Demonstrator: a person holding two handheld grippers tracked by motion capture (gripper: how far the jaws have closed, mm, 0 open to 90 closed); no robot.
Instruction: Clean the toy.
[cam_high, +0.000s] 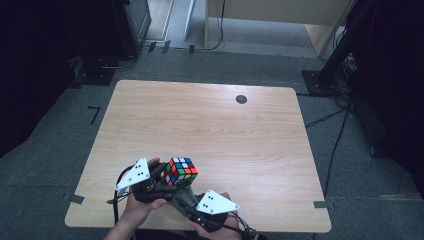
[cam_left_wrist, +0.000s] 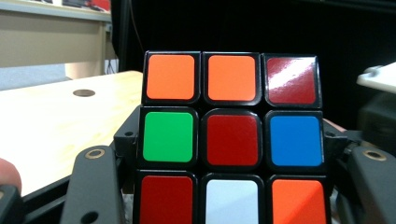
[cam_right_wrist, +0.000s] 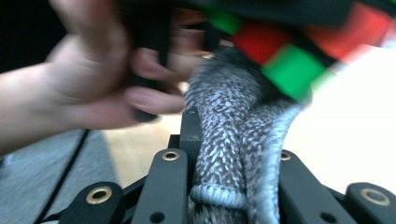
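Left gripper (cam_high: 159, 176) is clamped on the puzzle cube (cam_high: 179, 171), jaws pressing its two opposite sides; in the left gripper view the cube (cam_left_wrist: 232, 140) sits square between them, red centre facing the camera. Cube is held up off the table (cam_high: 210, 125), over the near edge, left of centre. Right gripper (cam_high: 186, 196) sits just below and beside it, pinching a grey knitted cloth (cam_right_wrist: 233, 154) between its jaws; the cloth runs up toward the cube's underside (cam_right_wrist: 289, 60), contact is blurred so can't confirm touching.

Handling guess: cube is light, rigid, glossy plastic, so somewhat slippery; layers can twist under uneven pressure. Best hold is flat on opposite faces, across the middle row. Cloth is soft, limp, easy to pinch anywhere.
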